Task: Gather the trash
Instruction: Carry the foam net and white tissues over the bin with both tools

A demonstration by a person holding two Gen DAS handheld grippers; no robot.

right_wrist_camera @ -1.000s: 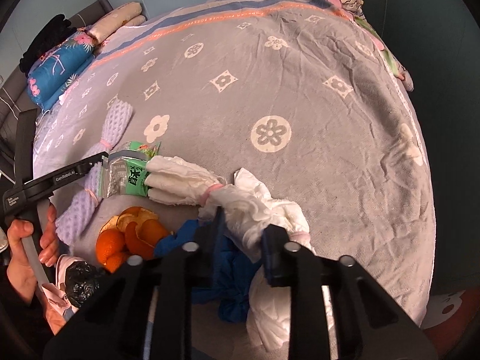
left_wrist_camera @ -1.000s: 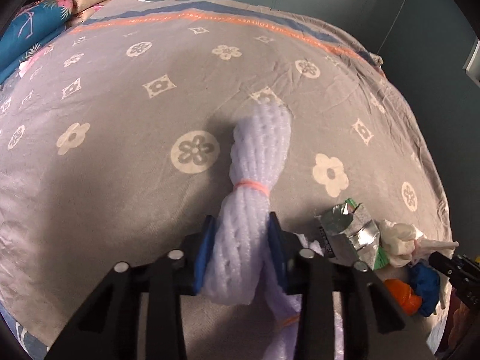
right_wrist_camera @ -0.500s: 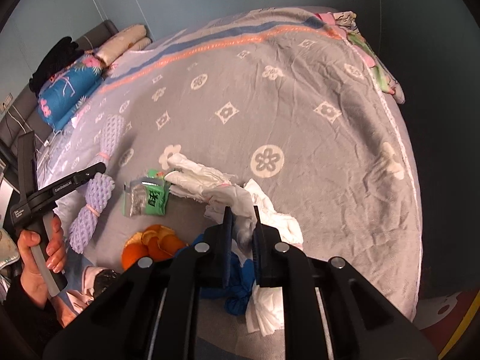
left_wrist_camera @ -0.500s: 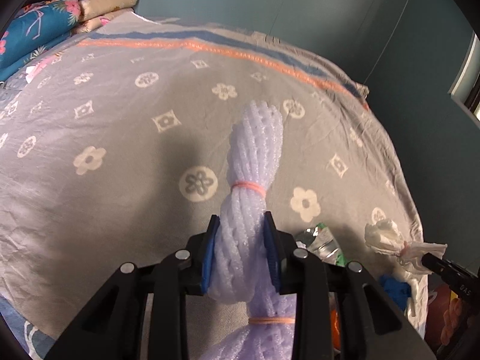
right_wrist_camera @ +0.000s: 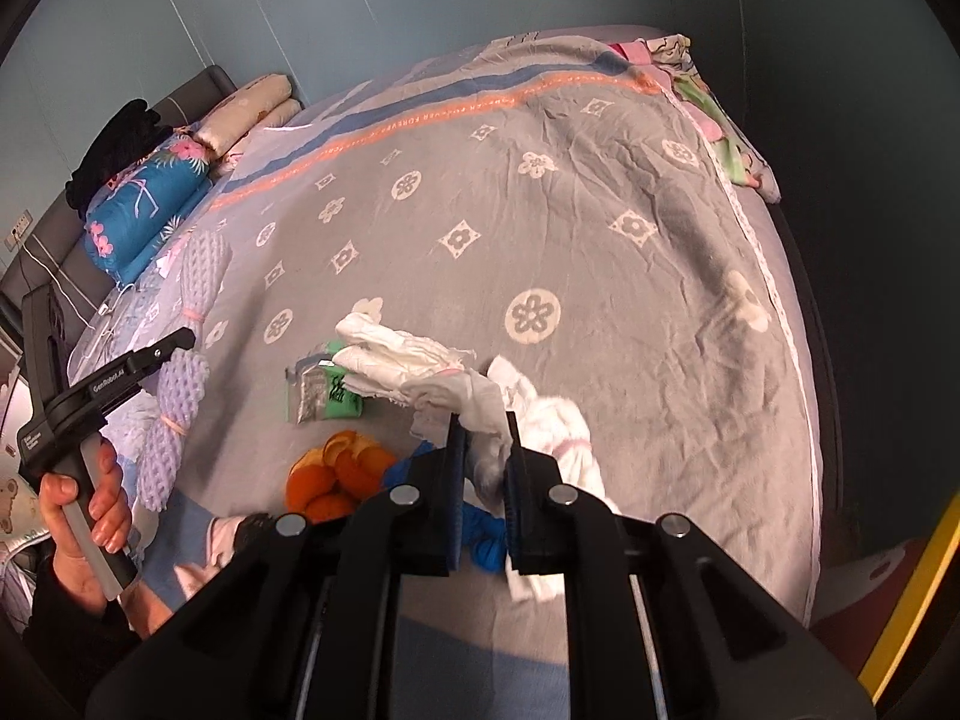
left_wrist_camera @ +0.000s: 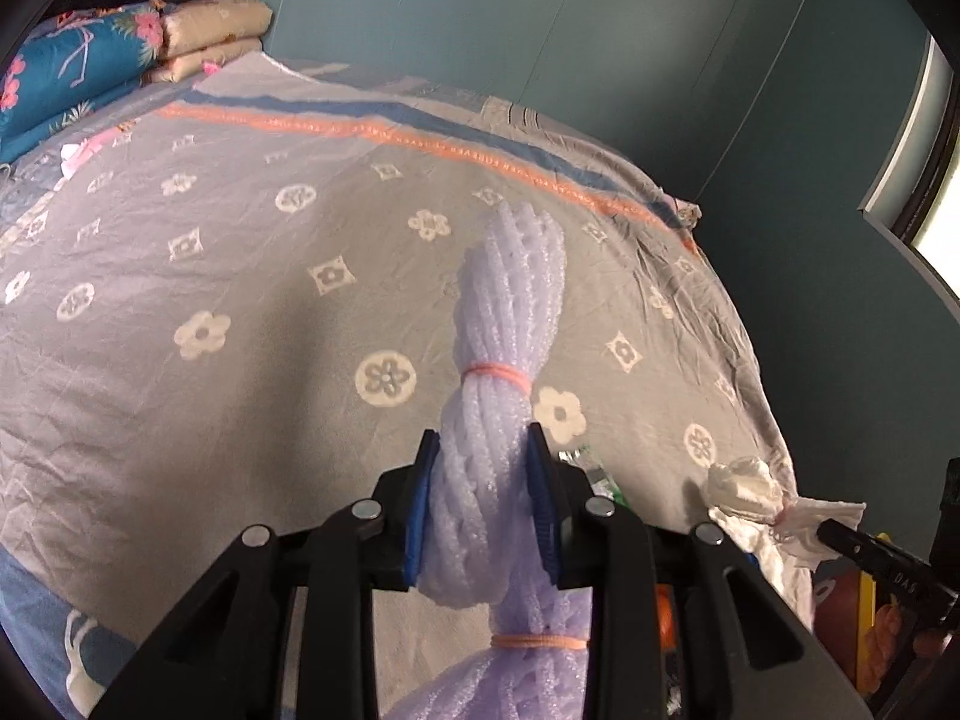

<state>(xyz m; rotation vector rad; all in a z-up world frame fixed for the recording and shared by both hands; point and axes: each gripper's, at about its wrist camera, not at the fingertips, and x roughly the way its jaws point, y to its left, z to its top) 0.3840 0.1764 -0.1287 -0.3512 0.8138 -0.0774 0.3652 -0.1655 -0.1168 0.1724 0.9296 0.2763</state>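
My left gripper (left_wrist_camera: 483,450) is shut on a long lilac foam-net bundle (left_wrist_camera: 510,324) tied with pink rubber bands, held up off the bed. In the right wrist view that foam bundle (right_wrist_camera: 180,384) hangs beside the left gripper, which a hand (right_wrist_camera: 90,510) holds. My right gripper (right_wrist_camera: 483,426) is shut on a white tissue bundle (right_wrist_camera: 414,360) tied with pink bands, lifted above the bed. In the left wrist view the tissue bundle (left_wrist_camera: 750,492) shows at the right edge.
On the grey flowered bedspread (right_wrist_camera: 600,270) lie a green-and-silver packet (right_wrist_camera: 324,390), orange peels (right_wrist_camera: 342,468), a blue scrap (right_wrist_camera: 486,534) and more white tissue (right_wrist_camera: 570,438). Folded blue and beige bedding (right_wrist_camera: 150,198) is stacked at the head.
Both grippers have risen with their loads: the foam bundle and the tissue bundle have come up off the bed. The right jaws closed tight on the tissue.
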